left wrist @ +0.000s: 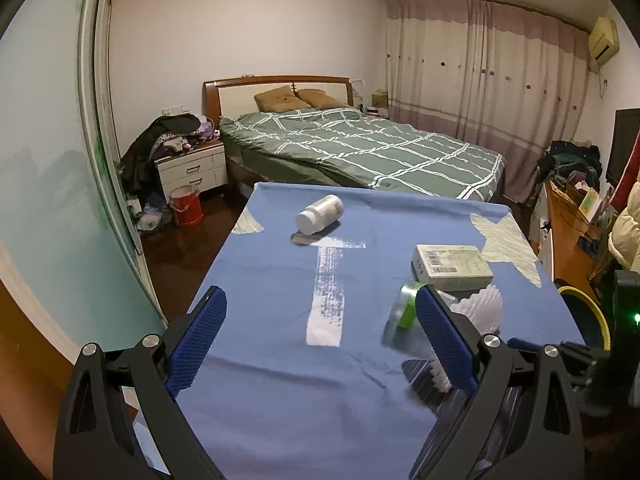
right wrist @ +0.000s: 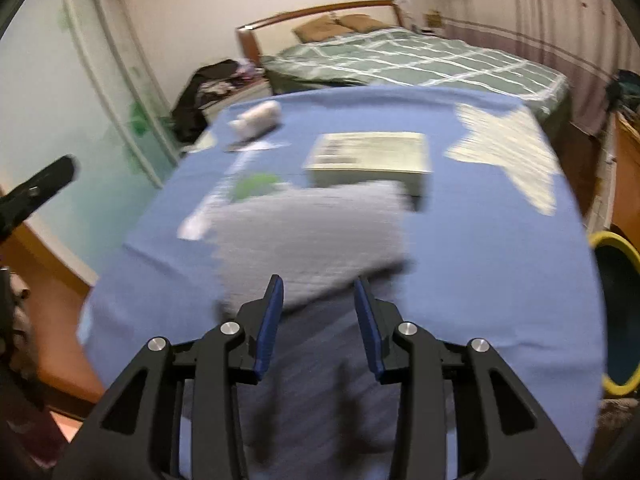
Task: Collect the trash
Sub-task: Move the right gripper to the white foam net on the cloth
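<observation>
The white ribbed wrapper [right wrist: 312,236] lies just ahead of the right claw [right wrist: 319,292], whose jaws stand partly apart and seem, through blur, to grip nothing. The left claw [left wrist: 320,320], released wide, has it just beyond its right finger; right is nearer.

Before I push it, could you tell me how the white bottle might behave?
The white bottle lies on its side on the blue cloth, so it would probably roll. It looks like plastic, so likely light and not fragile.

Blurred grey-white wrapper [right wrist: 312,236], perhaps plastic, just ahead of the parted right hand-held gripper [right wrist: 319,292] over blue cloth [right wrist: 480,260].
</observation>
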{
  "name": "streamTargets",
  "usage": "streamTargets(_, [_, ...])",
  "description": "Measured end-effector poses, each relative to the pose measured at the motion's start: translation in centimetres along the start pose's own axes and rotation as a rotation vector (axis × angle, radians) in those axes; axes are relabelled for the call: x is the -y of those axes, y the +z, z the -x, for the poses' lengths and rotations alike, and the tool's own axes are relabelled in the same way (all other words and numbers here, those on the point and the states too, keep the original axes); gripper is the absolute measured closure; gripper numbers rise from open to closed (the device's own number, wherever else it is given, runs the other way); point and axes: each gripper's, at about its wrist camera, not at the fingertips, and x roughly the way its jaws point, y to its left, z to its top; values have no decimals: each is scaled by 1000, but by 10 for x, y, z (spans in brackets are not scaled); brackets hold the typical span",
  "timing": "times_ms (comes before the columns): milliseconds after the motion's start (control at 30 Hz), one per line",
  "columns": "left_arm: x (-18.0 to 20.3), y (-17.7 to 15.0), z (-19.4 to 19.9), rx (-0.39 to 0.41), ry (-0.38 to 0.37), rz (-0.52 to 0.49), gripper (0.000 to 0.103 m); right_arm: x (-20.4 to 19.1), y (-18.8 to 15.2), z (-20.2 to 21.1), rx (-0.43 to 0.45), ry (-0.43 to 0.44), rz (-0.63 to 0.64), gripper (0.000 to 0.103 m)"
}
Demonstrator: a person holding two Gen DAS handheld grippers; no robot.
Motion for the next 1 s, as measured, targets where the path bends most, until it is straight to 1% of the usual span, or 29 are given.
streamTargets(67, [3,-1,-5,-6,-3,4,9,-26,-2,-8,3,-3,31,65])
streamTargets(100, [2,-2,-6,-8,-4,5,9,-32,-2,-11,2,-9,39,63])
streamTargets(133, [-1,-4,-7,-11,-8,9,9,-45,-3,-19,1,-35,58,63])
streamTargets(233, [-1,-7,-10,-19,-16,16,9,-61,-2,-29,9,-98,85,62])
streamTargets(333, [-1,-11,-14,-31,-24,18,9,-77,-3,-43,12,-181,117,62])
streamTargets(467, [-3,-14,-19,-41,-30,22,9,-76,-6,-50,9,-232,130,62])
streamTargets(567, [-6,-15,-20,-36,-25,30,9,-72,-6,-53,-7,-242,125,62])
streamTargets(633, [-9,-15,-21,-35,-20,38,9,-67,-7,-52,-9,-244,125,69])
streamTargets(700, [-11,-16,-23,-36,-14,47,9,-65,-8,-52,-9,-239,123,77])
streamTargets(733, [-11,-15,-23,-37,-13,49,9,-65,-8,-52,-8,-239,124,84])
streamTargets(767, [-11,-16,-23,-37,-12,50,9,-64,-8,-51,-7,-238,126,85])
streamTargets(800, [-11,-16,-23,-37,-11,49,9,-63,-8,-51,-6,-237,131,89])
streamTargets(833, [-11,-16,-23,-37,-11,49,9,-63,-9,-50,-6,-237,132,91])
streamTargets(1000, [-12,-15,-23,-33,-9,50,9,-55,-11,-37,15,-219,129,93])
